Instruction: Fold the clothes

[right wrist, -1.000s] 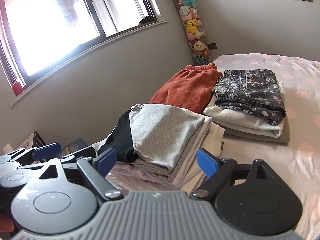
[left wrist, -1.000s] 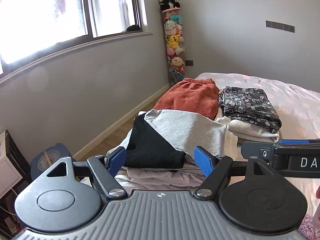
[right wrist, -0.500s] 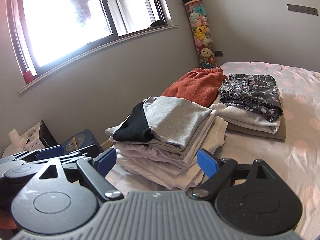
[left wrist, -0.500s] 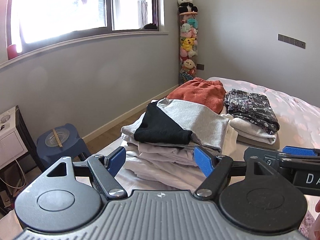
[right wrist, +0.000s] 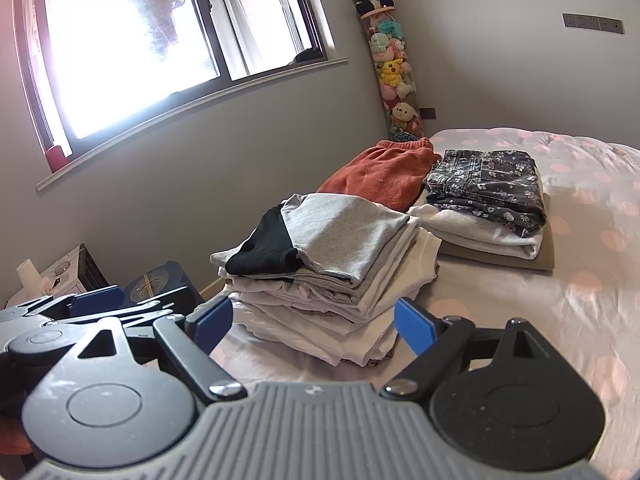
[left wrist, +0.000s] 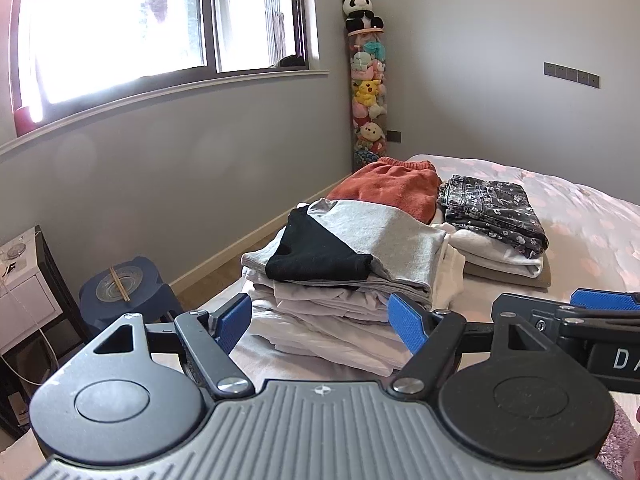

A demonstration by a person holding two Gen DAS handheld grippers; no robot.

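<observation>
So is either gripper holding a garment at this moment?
No. The left gripper and right gripper both stand open and empty, short of the folded pile.

Left wrist view: mounted behind own open fingers, low over near end of bed (left wrist: 592,216), facing along it toward far corner; nearest stack (left wrist: 352,276) at 12 o'clock, close; window (left wrist: 160,28) at 10 o'clock; toy column (left wrist: 366,80) at 12 o'clock, far; right gripper (left wrist: 580,312) intruding at 3 o'clock.

Right wrist view: same low position, set just to the right, tilted clockwise; stack (right wrist: 328,264) at 12 o'clock, close; window (right wrist: 168,32) at 10 o'clock; left gripper (right wrist: 100,304) at 9 o'clock.

Shared: stack, orange garment (left wrist: 388,192) (right wrist: 380,176), floral pile (left wrist: 496,216) (right wrist: 488,192), window, toy column (right wrist: 392,68), stool (left wrist: 124,292) (right wrist: 156,284).
</observation>
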